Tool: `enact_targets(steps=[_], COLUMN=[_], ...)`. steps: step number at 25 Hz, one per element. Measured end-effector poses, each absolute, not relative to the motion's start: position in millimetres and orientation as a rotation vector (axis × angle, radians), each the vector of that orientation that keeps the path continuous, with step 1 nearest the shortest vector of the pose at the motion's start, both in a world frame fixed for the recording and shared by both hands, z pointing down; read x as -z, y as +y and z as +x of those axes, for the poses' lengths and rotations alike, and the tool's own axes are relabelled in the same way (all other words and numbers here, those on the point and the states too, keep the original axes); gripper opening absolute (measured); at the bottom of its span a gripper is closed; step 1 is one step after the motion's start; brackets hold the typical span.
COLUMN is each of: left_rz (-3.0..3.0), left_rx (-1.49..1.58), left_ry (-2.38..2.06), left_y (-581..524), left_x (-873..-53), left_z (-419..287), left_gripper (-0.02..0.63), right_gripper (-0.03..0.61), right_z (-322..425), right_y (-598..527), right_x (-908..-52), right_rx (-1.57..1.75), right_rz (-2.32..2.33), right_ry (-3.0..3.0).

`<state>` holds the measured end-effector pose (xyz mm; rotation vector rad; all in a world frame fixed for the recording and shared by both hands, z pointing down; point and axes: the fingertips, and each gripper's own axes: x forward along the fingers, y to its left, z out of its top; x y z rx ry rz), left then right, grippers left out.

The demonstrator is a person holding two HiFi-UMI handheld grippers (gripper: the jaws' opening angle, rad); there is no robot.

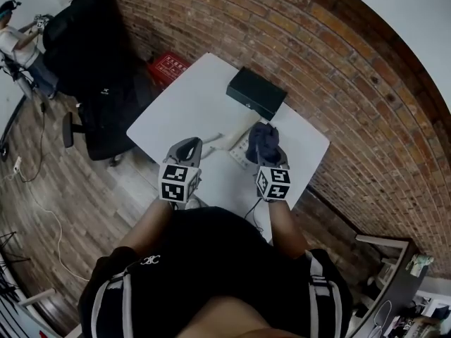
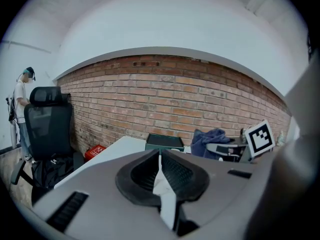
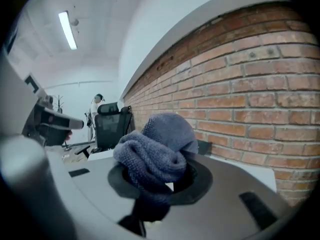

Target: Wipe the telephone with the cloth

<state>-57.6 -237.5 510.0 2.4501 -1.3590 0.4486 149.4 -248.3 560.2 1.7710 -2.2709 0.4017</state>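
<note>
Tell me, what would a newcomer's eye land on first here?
A blue-grey knitted cloth bunched in the right gripper's jaws stands out most, held over the white table. Beyond it, a dark green rectangular box sits near the table's far edge, before the red brick wall.

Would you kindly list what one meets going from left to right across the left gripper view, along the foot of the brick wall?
person → office chair → red crate → dark box → cloth → marker cube
</note>
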Motion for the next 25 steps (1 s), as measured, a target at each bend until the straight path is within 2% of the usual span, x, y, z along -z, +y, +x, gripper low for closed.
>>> enact_targets(steps=[9, 25], left_rz=[2.492, 2.522], left_rx=[-0.440, -0.413], left_ry=[-1.326, -1.312], left_y=[-243.5, -242.4], left_x=[-503.5, -495.4], left_z=[-37.8, -23.5], left_gripper=[0.015, 0.015], right_gripper=[0.074, 0.074], right_z=[165.6, 147.3], right_y=[-219.5, -205.1], right_x=[-480.8, -485.9], right_rx=[-0.162, -0.187], right_rz=[1.959, 1.936], right_ry=[-2.319, -2.337])
